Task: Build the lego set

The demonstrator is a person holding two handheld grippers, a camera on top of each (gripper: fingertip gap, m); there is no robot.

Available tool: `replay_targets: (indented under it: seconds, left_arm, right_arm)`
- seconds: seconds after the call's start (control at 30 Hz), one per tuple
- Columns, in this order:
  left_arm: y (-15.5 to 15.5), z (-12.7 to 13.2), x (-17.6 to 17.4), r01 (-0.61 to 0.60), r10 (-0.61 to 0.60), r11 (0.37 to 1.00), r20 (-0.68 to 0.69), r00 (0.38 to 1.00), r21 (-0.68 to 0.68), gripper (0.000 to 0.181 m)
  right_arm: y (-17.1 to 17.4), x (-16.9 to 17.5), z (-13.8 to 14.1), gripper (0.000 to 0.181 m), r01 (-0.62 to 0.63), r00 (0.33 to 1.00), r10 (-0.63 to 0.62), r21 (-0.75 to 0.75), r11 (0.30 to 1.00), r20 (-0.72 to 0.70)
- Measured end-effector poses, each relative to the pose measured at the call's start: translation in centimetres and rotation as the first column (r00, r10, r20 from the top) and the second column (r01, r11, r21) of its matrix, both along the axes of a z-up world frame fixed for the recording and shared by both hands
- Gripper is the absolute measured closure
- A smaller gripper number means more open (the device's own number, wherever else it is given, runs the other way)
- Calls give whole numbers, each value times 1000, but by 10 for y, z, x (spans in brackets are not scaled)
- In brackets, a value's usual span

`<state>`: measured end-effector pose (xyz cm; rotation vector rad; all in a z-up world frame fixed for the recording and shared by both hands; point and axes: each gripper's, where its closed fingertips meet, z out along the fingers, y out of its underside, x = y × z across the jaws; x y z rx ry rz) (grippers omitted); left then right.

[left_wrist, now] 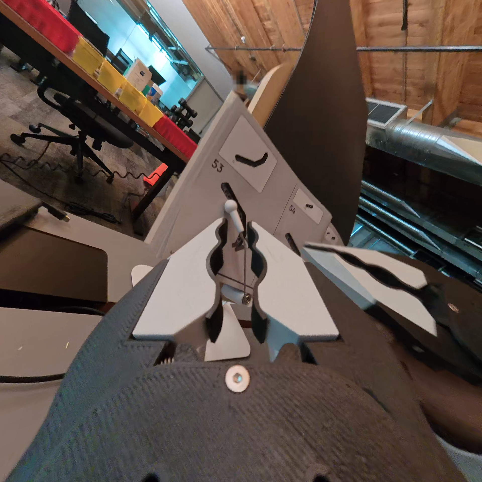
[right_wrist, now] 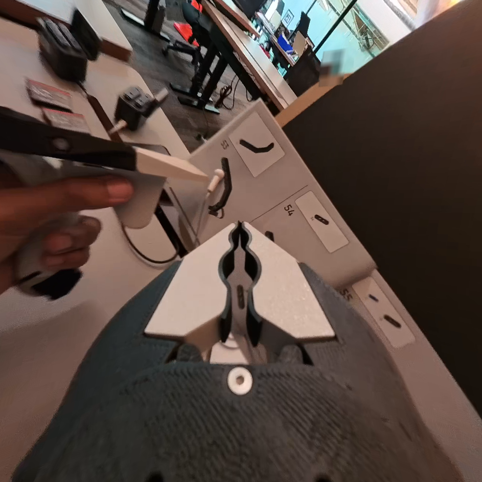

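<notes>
A small white ball-ended lego pin (left_wrist: 234,214) is pinched at the left gripper (left_wrist: 236,224) tips, long axis pointing 11 o'clock; right gripper (right_wrist: 240,224), nearly closed, empty, is parked near at 3 o'clock.

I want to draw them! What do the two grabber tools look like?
Both match: the left tool and right tool have flat white wedge fingers with wavy black inner edges, on a dark ridged plastic body with one silver screw. No sleeves show.

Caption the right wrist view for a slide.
Right gripper shut over the instruction booklet; left gripper holds a small white piece.
</notes>
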<state>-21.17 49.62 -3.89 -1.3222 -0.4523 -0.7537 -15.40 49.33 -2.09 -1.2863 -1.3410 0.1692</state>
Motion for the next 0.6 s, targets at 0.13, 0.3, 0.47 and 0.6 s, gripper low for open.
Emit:
replay_targets:
  seconds: [0.13, 0.3, 0.47, 0.6]
  left_arm:
    - [-17, 23, -14, -38, 37, 998, 24, 999, 52, 161]
    - [-67, 64, -7, -71, 77, 990, -46, 996, 119, 161]
    - [-125, 51, 46, 20, -18, 1000, -274, 962, 2, 157]
    - [-191, -13, 101, 52, -134, 982, -478, 868, -180, 152]
  right_arm:
    - [-49, 31, 16, 178, -43, 997, 37, -86, 995, -74]
    - [-113, 99, 17, 171, -54, 985, 25, -165, 985, -172]
    - [-169, 164, -45, 166, 5, 965, -106, -388, 922, -239]
    - [-212, 202, -91, 162, 28, 943, -177, -466, 884, -280]
